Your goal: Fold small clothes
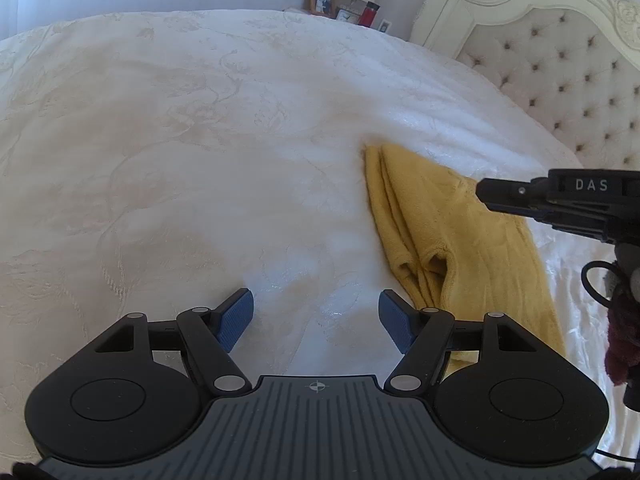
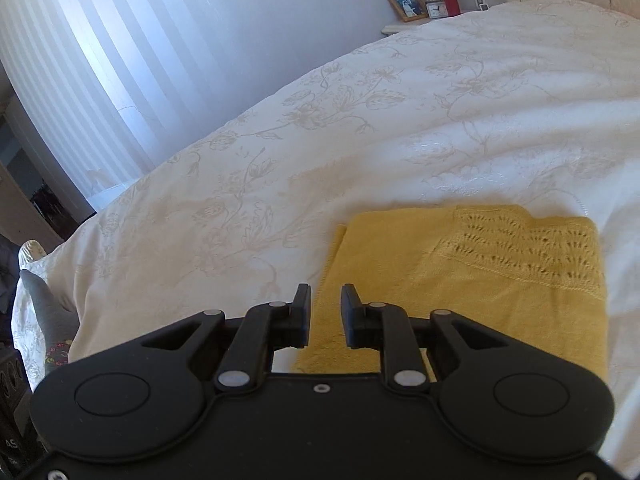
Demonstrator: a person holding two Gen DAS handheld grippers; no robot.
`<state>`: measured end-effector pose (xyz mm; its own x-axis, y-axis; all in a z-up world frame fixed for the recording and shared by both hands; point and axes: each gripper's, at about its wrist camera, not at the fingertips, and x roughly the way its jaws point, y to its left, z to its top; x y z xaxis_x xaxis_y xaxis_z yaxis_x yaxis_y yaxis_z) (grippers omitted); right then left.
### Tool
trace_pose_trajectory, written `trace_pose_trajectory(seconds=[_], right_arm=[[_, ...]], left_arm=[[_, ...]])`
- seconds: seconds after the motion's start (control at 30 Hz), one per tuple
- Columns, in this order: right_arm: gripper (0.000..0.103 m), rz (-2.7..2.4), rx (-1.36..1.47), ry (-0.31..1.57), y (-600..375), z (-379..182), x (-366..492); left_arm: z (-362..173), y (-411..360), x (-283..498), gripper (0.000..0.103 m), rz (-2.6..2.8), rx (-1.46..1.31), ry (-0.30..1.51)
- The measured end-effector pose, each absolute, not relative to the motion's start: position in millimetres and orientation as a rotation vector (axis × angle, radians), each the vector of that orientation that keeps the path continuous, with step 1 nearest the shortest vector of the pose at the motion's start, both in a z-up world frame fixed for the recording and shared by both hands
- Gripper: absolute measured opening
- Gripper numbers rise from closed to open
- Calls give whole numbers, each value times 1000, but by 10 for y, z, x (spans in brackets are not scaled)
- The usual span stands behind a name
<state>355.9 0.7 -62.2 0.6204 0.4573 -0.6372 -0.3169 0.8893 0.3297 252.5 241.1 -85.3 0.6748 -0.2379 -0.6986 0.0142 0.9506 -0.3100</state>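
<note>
On a floral white bedspread (image 2: 360, 100), our right tongs (image 2: 325, 322) hover narrowly parted and empty over the near left edge of the folded yellow knit garment (image 2: 460, 280). Our left tongs (image 1: 316, 320) stand wide apart, gripping nothing, the garment just to their right. Next, we judge, comes pressing the stacked edges flat without dragging layers askew.

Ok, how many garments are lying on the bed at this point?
1. A folded yellow knit garment lies on the white bedspread, just ahead of the right gripper, to the right of the left gripper. Others could lie outside both views.
</note>
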Motion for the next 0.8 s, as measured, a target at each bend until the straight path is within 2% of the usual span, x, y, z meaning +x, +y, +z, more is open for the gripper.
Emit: trace_pose_trajectory(seconds=[0.4,0.63,0.8], right_arm=[[29,487,52,860,57,-1252,2897],[29,489,95,803,-178,-1137,2781],[29,452,149,734,-427,-1049,2749]], left_arm=[[-847,2132,2432,68,-263,-231,757],[-867,2038,2398,68,-321,-248,711],[-822,1893,2275,67,-432,-209,610]])
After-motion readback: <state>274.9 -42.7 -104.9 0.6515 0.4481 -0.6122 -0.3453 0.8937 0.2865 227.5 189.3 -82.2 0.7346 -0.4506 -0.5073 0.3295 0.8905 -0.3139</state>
